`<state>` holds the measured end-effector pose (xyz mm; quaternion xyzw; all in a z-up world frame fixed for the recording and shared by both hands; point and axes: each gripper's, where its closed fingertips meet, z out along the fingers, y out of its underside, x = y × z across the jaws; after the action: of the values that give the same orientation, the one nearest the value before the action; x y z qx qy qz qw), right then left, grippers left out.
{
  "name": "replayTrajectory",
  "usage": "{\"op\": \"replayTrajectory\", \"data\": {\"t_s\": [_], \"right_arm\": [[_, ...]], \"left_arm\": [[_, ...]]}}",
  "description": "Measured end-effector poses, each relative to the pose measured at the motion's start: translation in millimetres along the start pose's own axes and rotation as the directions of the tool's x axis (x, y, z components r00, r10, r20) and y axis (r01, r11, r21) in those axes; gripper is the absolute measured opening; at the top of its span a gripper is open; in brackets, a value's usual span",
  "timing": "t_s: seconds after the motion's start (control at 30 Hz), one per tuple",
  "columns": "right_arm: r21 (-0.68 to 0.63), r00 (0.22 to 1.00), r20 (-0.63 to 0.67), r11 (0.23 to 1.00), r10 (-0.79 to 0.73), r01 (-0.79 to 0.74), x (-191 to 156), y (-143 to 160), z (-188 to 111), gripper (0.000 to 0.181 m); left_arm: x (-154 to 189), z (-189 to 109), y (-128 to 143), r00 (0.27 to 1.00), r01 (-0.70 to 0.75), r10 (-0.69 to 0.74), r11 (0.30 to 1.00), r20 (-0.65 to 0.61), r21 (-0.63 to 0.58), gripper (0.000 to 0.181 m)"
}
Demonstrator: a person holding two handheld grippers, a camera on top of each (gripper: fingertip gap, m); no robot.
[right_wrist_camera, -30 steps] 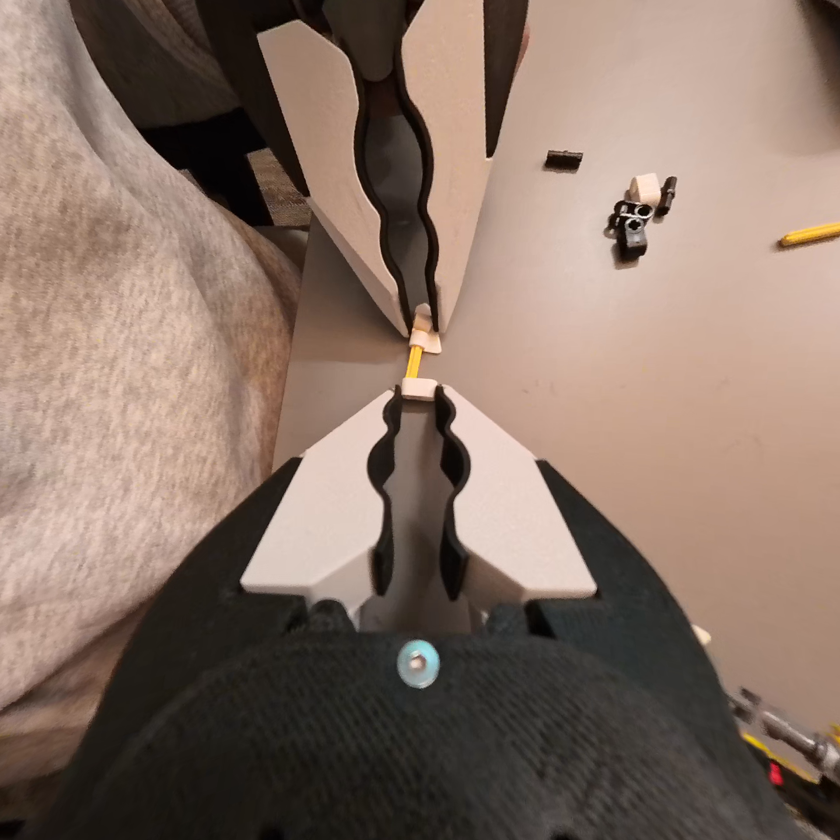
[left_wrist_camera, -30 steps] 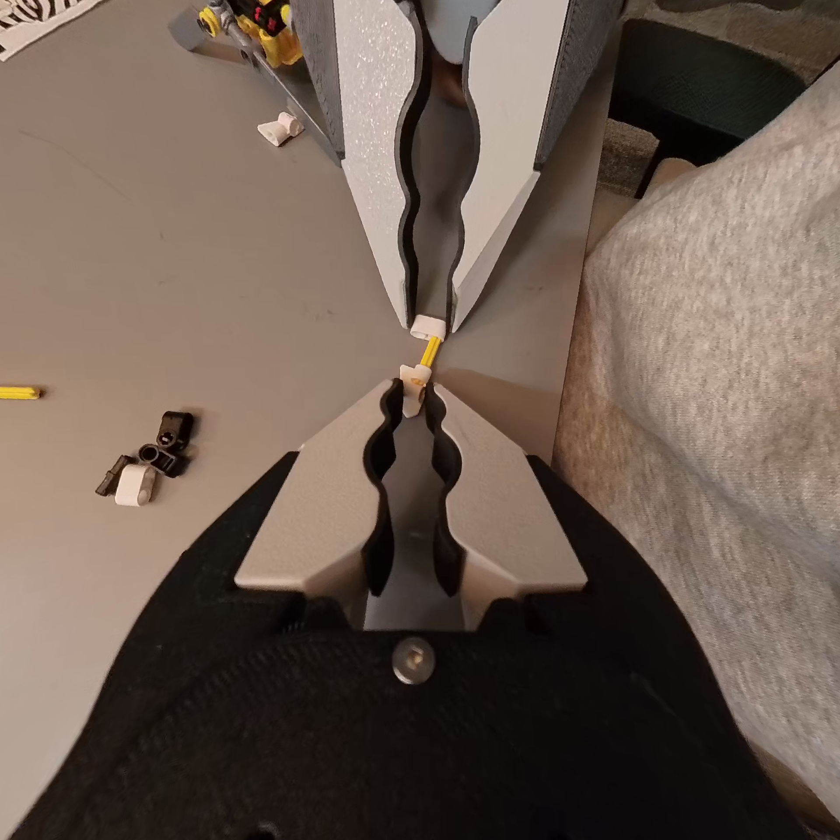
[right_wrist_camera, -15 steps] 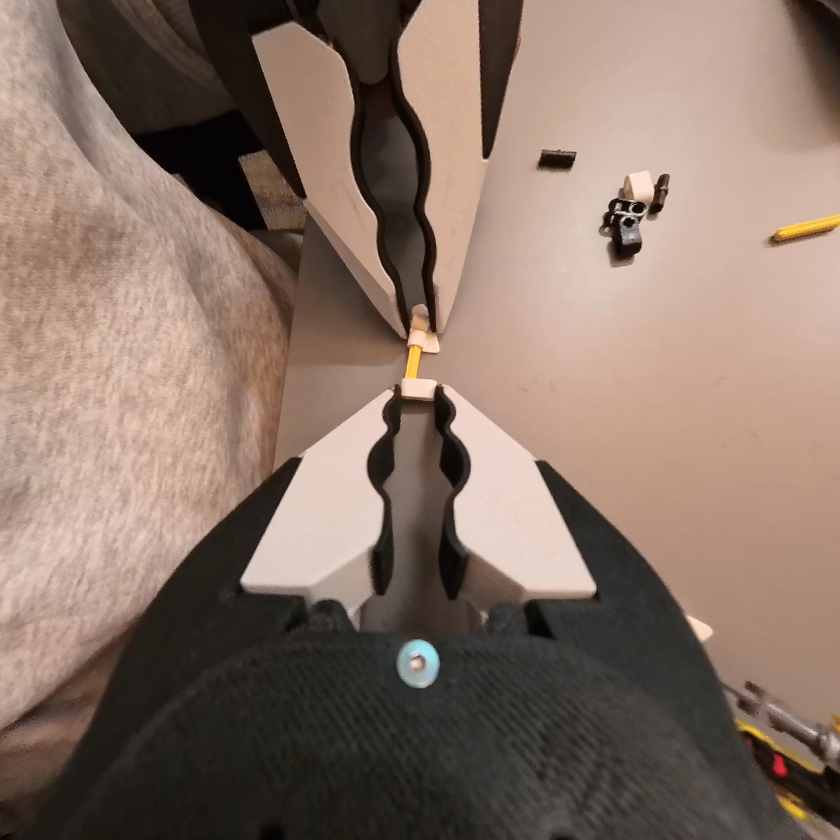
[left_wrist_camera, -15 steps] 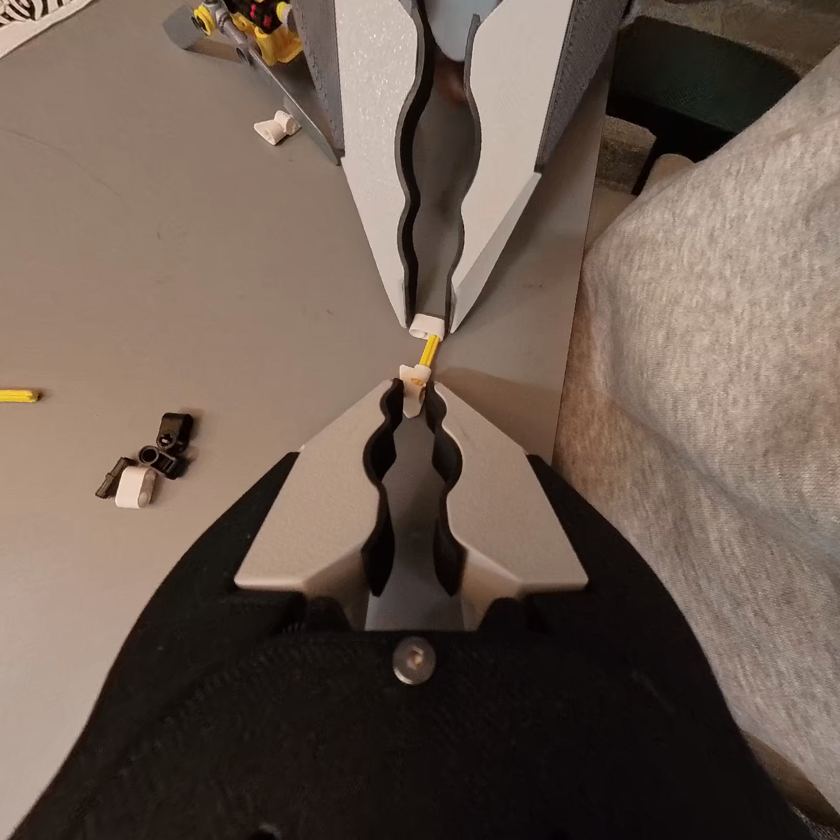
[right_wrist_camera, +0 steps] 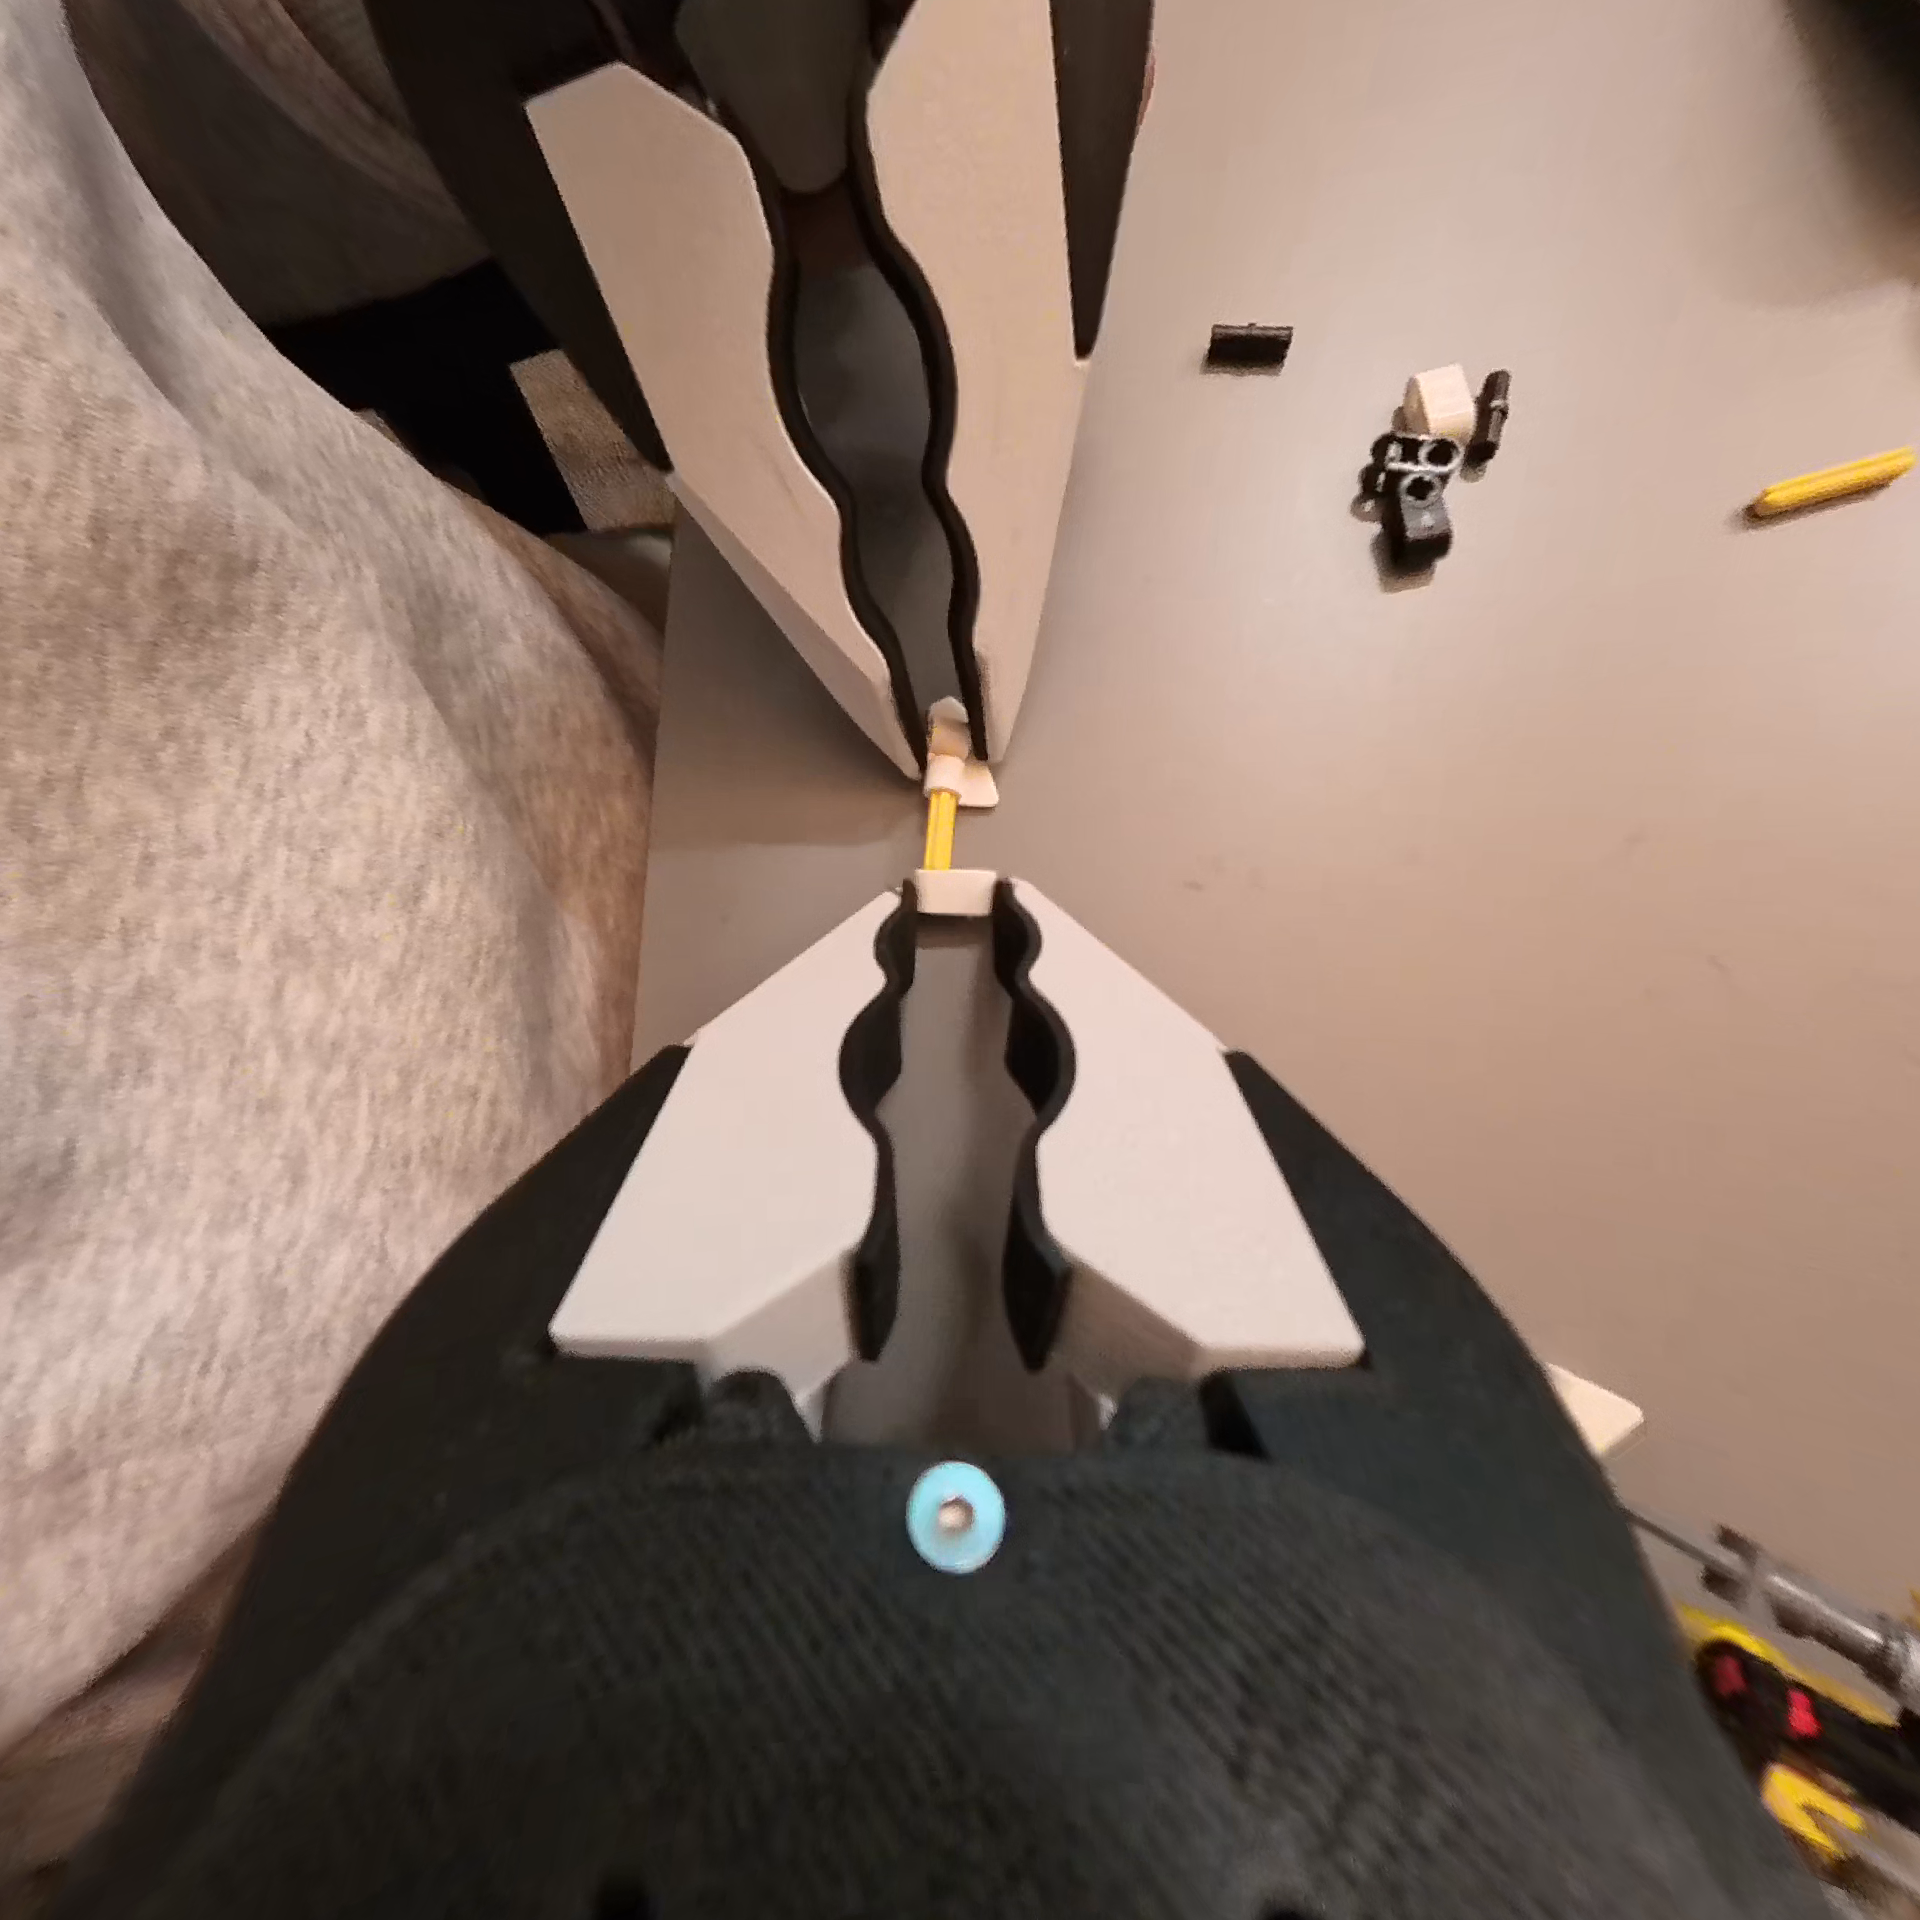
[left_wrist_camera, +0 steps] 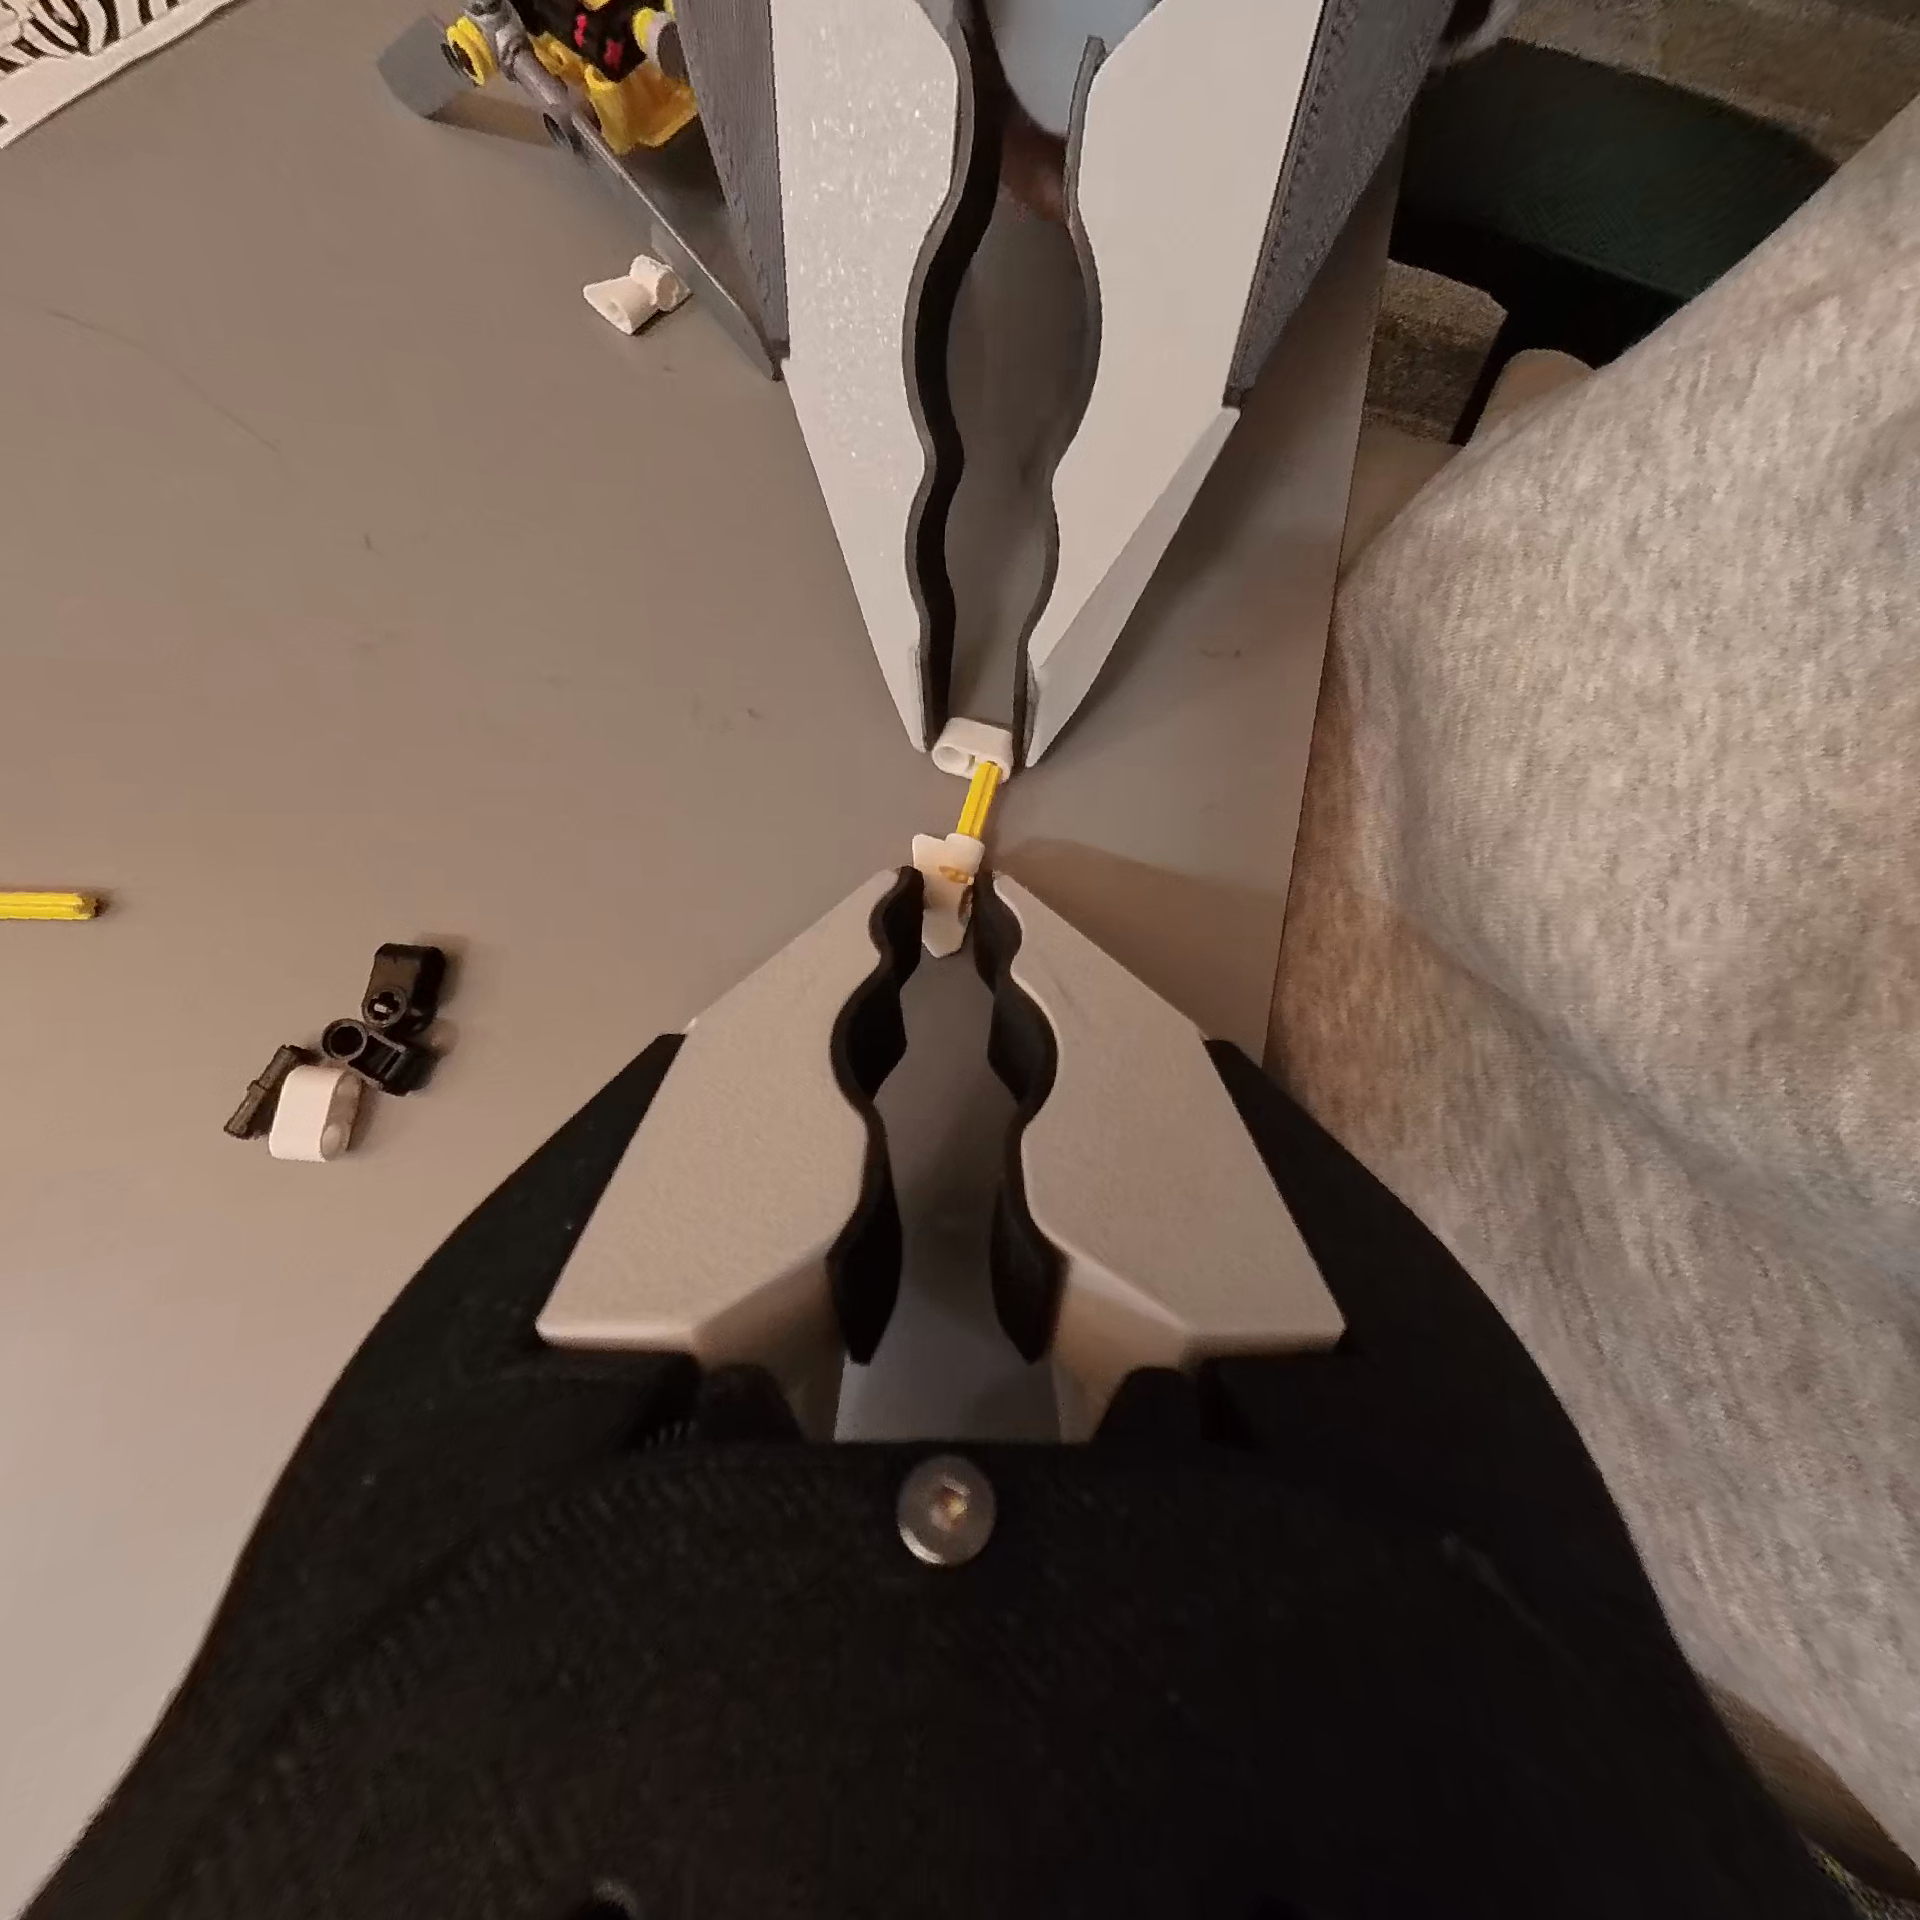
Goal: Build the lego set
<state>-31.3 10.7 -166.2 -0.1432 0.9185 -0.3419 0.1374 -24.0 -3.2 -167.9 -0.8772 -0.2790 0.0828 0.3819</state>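
Observation:
My left gripper (left_wrist_camera: 948, 902) is shut on a small white connector (left_wrist_camera: 943, 868). My right gripper (right_wrist_camera: 948, 896) is shut on a white sleeve piece (right_wrist_camera: 948, 891). A short yellow axle (left_wrist_camera: 982, 805) runs between the two white pieces and joins them. The grippers face each other tip to tip just above the grey table (left_wrist_camera: 416, 623), near its edge. The right gripper also shows in the left wrist view (left_wrist_camera: 977, 740), and the left gripper in the right wrist view (right_wrist_camera: 951, 748). The axle also shows in the right wrist view (right_wrist_camera: 940, 826).
Loose black connectors and a white piece (left_wrist_camera: 343, 1060) lie on the table, with a second yellow axle (left_wrist_camera: 47, 904), a white part (left_wrist_camera: 634, 296) and a black pin (right_wrist_camera: 1250, 345). The yellow-and-grey partly built model (left_wrist_camera: 571, 62) stands farther off. A person's grey garment (left_wrist_camera: 1610, 831) is beside the table edge. Less than 4 cm separates the two grippers' tips. The black pin (right_wrist_camera: 1250, 345) is about 10 cm from my left fingertips.
Both grippers stay shut on their white pieces. The pair has shifted only slightly over the table. The visible length of yellow axle looks about the same.

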Motion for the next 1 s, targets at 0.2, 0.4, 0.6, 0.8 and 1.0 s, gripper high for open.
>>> {"op": "replayTrajectory", "data": {"t_s": [0.2,0.4,0.6,0.8,1.0], "right_arm": [[-0.203,0.998,-0.058,0.979,-0.002,-0.01,0.0,2.7,-1.2,0.012],[-0.281,1.0,-0.008,0.96,0.003,-0.006,-1.8,2.5,-2.9,0.013],[-0.274,0.998,0.041,0.961,0.046,-0.033,-1.6,1.6,-3.4,0.013],[-0.241,0.996,0.09,0.971,0.028,-0.006,-1.2,2.3,-2.1,0.013],[-0.129,0.997,0.071,0.991,0.038,-0.028,-0.9,2.6,-1.9,0.012]], "left_arm": [[0.2,0.7,0.0,1.0,-0.009,0.009,1.0,0.013,-0.001,0.008],[1.8,1.4,0.1,1.0,-0.02,0.02,1.0,0.013,-0.002,0.008],[2.3,1.8,0.0,0.999,-0.03,0.03,1.0,0.022,-0.002,0.008],[2.4,2.1,-0.1,1.0,-0.025,0.025,1.0,0.017,-0.002,0.008],[2.3,2.4,-0.1,1.0,-0.017,0.017,1.0,0.011,-0.002,0.008]]}}
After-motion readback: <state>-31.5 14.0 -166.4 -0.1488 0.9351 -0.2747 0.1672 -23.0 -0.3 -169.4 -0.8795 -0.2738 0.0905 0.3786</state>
